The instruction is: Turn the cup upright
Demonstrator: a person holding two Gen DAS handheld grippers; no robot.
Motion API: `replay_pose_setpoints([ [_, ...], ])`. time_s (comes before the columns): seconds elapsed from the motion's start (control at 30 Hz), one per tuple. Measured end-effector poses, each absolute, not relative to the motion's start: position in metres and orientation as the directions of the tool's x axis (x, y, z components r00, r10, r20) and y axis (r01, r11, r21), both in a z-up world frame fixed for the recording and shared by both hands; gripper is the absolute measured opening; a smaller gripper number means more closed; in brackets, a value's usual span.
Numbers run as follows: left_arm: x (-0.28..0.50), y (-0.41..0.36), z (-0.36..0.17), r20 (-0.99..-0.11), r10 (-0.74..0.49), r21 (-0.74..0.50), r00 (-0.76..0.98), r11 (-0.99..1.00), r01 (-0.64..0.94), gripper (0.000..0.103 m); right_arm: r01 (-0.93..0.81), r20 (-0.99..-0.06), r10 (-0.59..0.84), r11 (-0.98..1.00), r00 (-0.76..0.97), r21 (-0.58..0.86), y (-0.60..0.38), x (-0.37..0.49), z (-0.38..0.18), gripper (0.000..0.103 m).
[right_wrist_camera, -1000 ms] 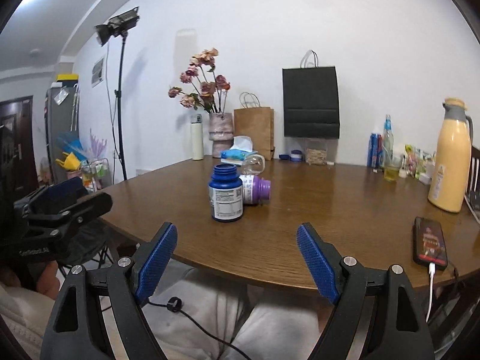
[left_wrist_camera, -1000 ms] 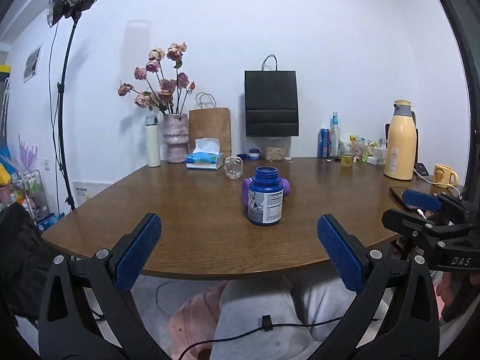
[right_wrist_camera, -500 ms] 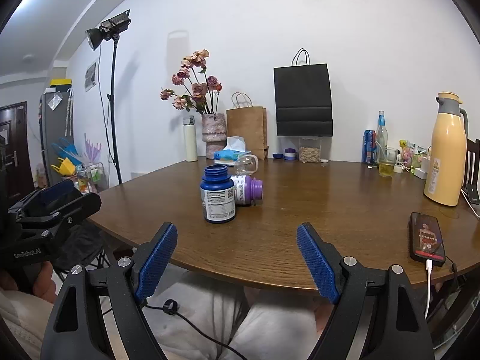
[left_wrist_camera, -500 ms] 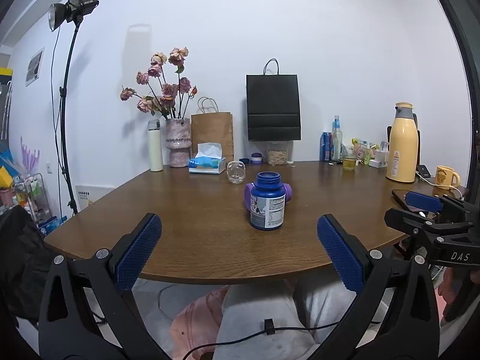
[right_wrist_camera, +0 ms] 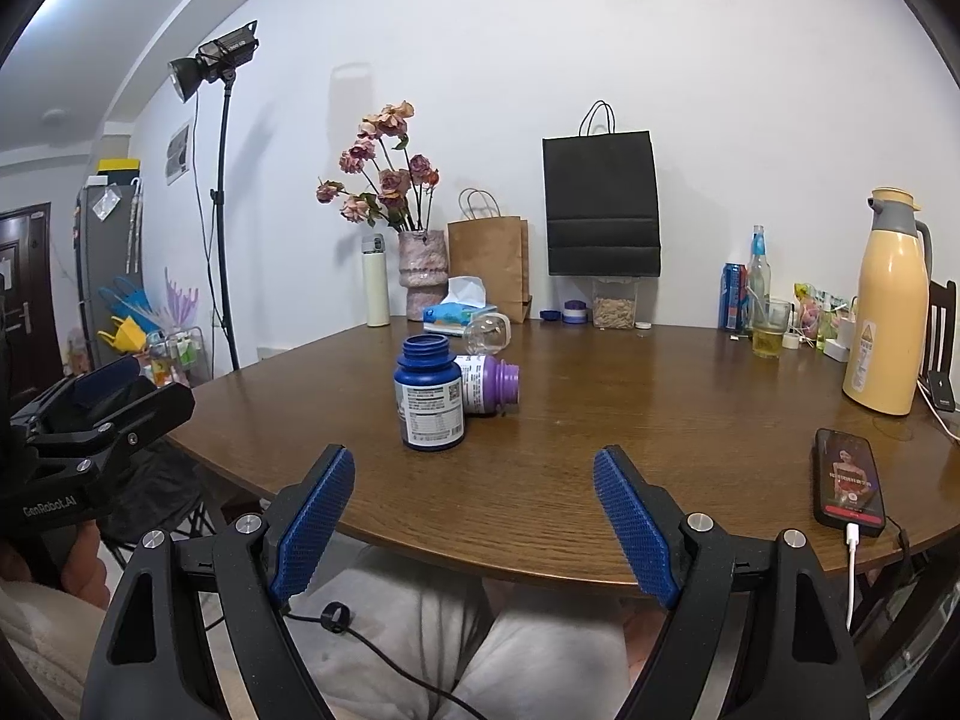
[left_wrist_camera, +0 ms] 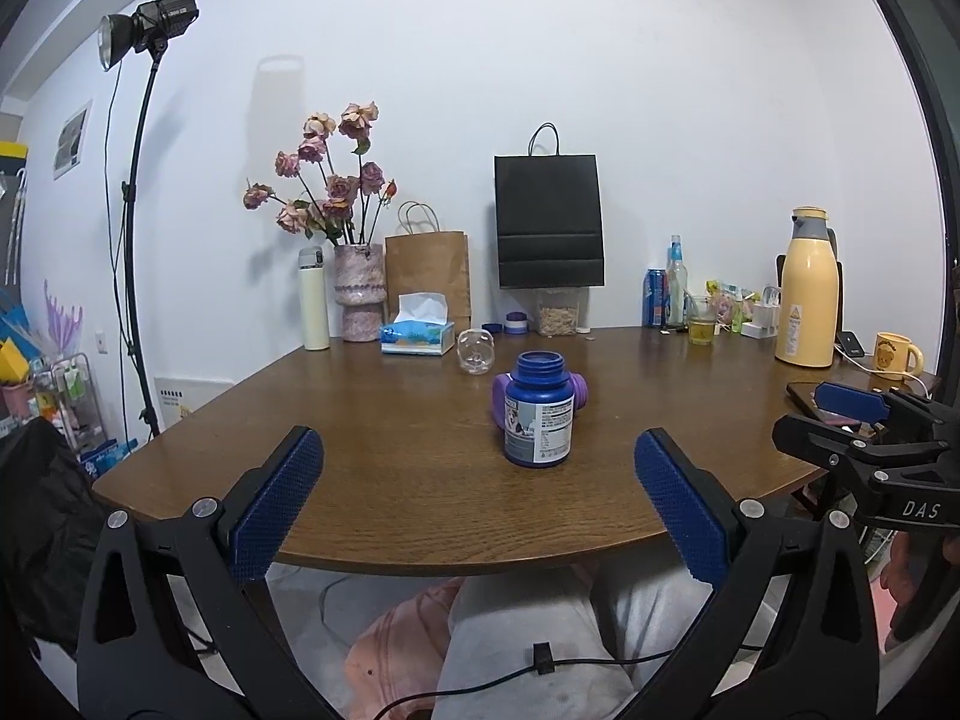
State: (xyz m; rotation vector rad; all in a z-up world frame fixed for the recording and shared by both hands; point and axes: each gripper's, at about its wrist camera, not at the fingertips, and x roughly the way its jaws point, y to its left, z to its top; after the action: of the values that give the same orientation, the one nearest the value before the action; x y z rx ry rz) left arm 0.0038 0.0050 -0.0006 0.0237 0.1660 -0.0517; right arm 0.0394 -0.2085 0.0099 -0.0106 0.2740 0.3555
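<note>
A clear glass cup lies on its side on the brown table, behind two bottles; it also shows in the right wrist view. A blue bottle stands upright and open. A purple bottle lies on its side behind it. My left gripper is open and empty, off the table's near edge. My right gripper is open and empty, also short of the near edge. Each gripper shows at the side of the other's view.
Along the back stand a white flask, a vase of roses, a tissue box, paper bags, cans and a yellow thermos. A phone on a cable lies at the right.
Both grippers have drifted slightly; the bottles sit a little lower and further right in the left view, further left in the right view. Nothing on the table has moved.
</note>
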Motion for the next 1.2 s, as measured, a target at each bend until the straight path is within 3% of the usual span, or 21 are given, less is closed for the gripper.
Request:
replay_pose_setpoints([
  [1.2, 0.0049, 0.0059, -0.0017, -0.172, -0.06, 0.016, 0.983, 0.998, 0.064, 0.103, -0.352, -0.277, 0.349, 0.935, 0.895, 0.041, -0.2061, 0.0418, 0.0091, 0.086],
])
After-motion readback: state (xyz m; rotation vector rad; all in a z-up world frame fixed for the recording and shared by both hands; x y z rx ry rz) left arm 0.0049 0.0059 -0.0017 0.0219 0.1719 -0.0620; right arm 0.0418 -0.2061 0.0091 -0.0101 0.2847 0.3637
